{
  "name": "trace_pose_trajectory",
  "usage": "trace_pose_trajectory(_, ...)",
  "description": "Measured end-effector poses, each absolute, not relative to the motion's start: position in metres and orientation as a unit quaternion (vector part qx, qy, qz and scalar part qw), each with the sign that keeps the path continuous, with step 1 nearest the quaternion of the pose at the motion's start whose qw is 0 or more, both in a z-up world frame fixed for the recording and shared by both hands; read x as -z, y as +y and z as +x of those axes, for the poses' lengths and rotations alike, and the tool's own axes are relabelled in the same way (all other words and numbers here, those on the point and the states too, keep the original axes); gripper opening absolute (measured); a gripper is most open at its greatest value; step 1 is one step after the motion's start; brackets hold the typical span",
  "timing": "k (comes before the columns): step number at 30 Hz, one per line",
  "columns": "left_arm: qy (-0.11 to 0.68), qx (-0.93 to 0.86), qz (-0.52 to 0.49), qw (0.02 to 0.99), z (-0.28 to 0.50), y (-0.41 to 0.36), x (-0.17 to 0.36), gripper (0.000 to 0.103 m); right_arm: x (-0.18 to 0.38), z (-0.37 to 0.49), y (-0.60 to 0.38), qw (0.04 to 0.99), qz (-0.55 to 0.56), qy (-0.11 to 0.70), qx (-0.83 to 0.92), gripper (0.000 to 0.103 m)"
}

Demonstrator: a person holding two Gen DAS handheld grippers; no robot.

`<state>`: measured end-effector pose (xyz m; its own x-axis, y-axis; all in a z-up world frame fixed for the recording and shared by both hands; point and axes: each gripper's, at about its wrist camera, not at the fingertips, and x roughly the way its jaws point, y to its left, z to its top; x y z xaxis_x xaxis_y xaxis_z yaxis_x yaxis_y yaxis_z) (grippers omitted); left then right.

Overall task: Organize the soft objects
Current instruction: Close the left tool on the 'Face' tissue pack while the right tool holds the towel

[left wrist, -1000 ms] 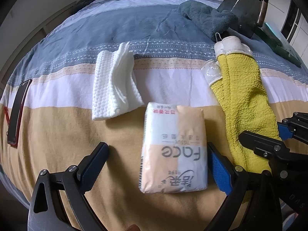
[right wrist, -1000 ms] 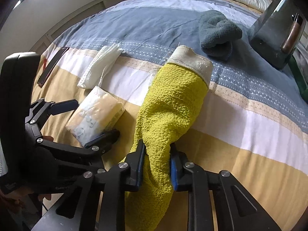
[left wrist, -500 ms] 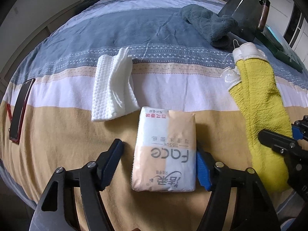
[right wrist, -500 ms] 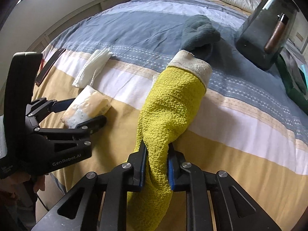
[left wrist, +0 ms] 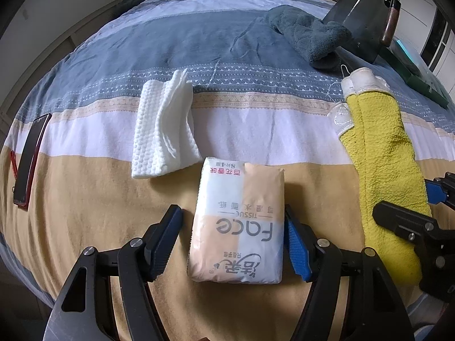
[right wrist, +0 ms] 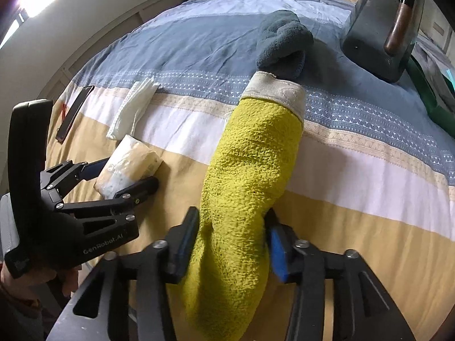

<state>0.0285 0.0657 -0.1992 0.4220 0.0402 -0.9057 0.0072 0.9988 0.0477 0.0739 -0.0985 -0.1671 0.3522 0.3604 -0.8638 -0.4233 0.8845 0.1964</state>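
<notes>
Right gripper (right wrist: 231, 244) jaws just opened, loose around the limp yellow towel (right wrist: 253, 170); left gripper (left wrist: 233, 241) jaws apart, astride the squashy tissue pack (left wrist: 239, 221) – grip mid-sides, 3 and 9 o'clock

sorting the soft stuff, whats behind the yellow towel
Directly behind the yellow towel lies a dark grey towel, bunched on the bed. Its near edge is hidden by the yellow towel's white cuff, so contact can't be told.
</notes>
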Motion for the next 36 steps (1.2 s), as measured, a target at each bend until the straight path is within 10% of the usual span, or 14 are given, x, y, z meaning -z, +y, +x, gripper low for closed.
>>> trace_pose_trajectory(5,0.537,-0.008,0.024,0.843,0.029,0.067,0.200,0.064,0.171,0.074,-0.091,0.824,-0.032,0.517,-0.229,0.071)
trace_pose_trajectory(10,0.538,-0.011,0.027,0.843,0.029,0.063,0.201,0.064,0.181,0.075,-0.081,0.823,-0.055,0.525,-0.211,0.070)
trace_pose_trajectory(21,0.544,-0.026,0.037,0.838,0.033,0.056,0.203,0.063,0.189,0.086,-0.080,0.826,-0.067,0.526,-0.190,0.025)
trace_pose_trajectory(36,0.541,-0.033,0.043,0.839,0.028,0.047,0.199,0.047,0.177,0.079,-0.094,0.834,-0.072,0.512,-0.194,0.019)
